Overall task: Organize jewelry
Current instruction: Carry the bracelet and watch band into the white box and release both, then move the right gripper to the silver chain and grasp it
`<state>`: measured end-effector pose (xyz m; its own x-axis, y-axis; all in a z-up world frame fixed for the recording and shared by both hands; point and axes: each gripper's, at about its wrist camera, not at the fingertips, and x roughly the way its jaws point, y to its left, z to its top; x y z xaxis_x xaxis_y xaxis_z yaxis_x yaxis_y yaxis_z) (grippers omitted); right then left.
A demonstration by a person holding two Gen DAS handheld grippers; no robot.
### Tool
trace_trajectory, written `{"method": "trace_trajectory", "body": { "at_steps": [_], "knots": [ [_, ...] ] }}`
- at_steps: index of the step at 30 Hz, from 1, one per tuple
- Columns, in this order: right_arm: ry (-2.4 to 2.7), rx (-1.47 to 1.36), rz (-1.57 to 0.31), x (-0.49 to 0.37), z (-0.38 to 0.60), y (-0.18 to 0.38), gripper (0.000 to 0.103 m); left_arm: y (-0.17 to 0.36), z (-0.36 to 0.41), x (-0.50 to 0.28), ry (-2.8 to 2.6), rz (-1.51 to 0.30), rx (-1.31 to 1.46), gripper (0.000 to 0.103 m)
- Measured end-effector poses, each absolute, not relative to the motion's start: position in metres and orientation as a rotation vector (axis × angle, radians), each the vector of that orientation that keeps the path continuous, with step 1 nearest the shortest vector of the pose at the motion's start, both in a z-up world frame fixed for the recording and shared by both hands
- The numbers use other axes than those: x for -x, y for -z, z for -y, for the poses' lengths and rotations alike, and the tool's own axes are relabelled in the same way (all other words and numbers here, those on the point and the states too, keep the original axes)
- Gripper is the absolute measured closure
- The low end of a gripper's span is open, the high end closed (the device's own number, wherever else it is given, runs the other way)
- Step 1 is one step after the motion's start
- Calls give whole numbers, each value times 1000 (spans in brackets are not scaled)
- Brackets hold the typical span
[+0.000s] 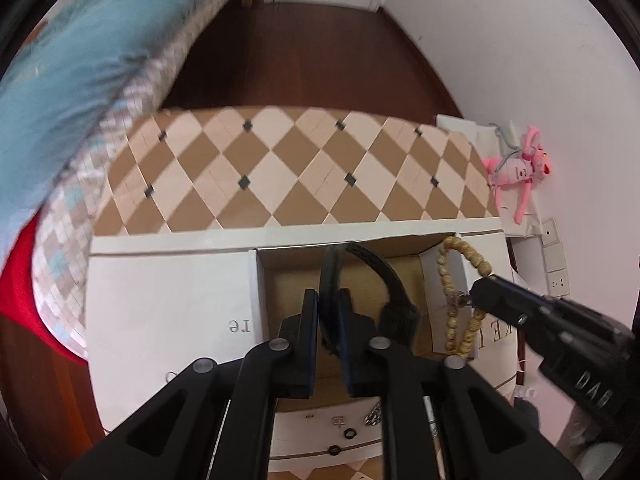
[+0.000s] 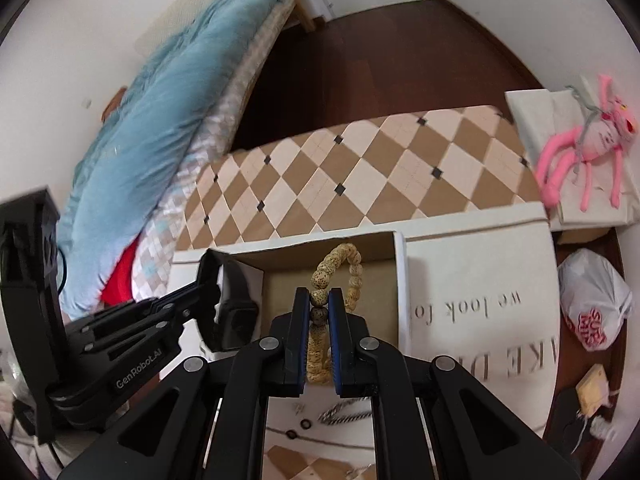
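My left gripper (image 1: 329, 300) is shut on the strap of a black smartwatch (image 1: 394, 292) and holds it over the open cardboard box (image 1: 400, 256). The watch also shows in the right wrist view (image 2: 234, 312) at the box's left edge. My right gripper (image 2: 319, 298) is shut on a tan beaded bracelet (image 2: 340, 264), held over the same box (image 2: 380, 280). In the left wrist view the bracelet (image 1: 454, 280) hangs from the right gripper (image 1: 474, 296) at the box's right wall.
The box sits in a white lidded carton (image 2: 480, 280) on a diamond-patterned table (image 1: 280, 168). Small rings (image 2: 306, 424) and a silver chain (image 2: 348, 412) lie in front. A pink plush toy (image 2: 580, 148) lies at right, a bed with blue quilt (image 2: 168, 112) at left.
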<state>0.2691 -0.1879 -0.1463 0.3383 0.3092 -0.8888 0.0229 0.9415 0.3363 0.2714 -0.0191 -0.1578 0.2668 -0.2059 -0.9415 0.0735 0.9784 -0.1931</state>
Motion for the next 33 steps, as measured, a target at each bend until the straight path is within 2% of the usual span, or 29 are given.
{"method": "trace_trajectory", "body": {
  "at_steps": [4, 5, 6, 7, 8, 9, 11, 12, 14, 16, 20, 33],
  "knots": [
    [-183, -254, -1281, -286, 182, 162, 91, 160, 18, -282, 176, -1310, 147, 88],
    [-181, -243, -1292, -287, 182, 164, 84, 158, 17, -282, 170, -1303, 140, 82],
    [-171, -230, -1295, -286, 182, 164, 76, 156, 18, -281, 161, -1292, 131, 67],
    [-155, -213, -1290, -285, 184, 163, 60, 153, 16, -278, 142, -1278, 118, 56],
    [-141, -203, -1281, -283, 186, 162, 48, 151, 15, -277, 125, -1267, 105, 34],
    [-127, -195, -1275, -281, 189, 160, 46, 148, 14, -274, 108, -1252, 89, 25],
    [-99, -167, -1262, -277, 192, 158, 42, 146, 11, -266, 75, -1228, 54, 23],
    [-81, -147, -1254, -274, 193, 156, 39, 146, 9, -263, 59, -1225, 43, 15],
    [-50, -114, -1234, -268, 196, 154, 12, 150, 4, -253, 34, -1211, 33, 0],
    [-7, -64, -1221, -262, 195, 155, 4, 154, 1, -243, 5, -1194, 18, 0],
    [32, 15, -1226, -250, 190, 166, 0, 163, -4, -228, -17, -1179, 20, 0],
    [79, 36, -1183, -224, 180, 170, 0, 161, -11, -199, -71, -1142, 22, 0]
  ]
}}
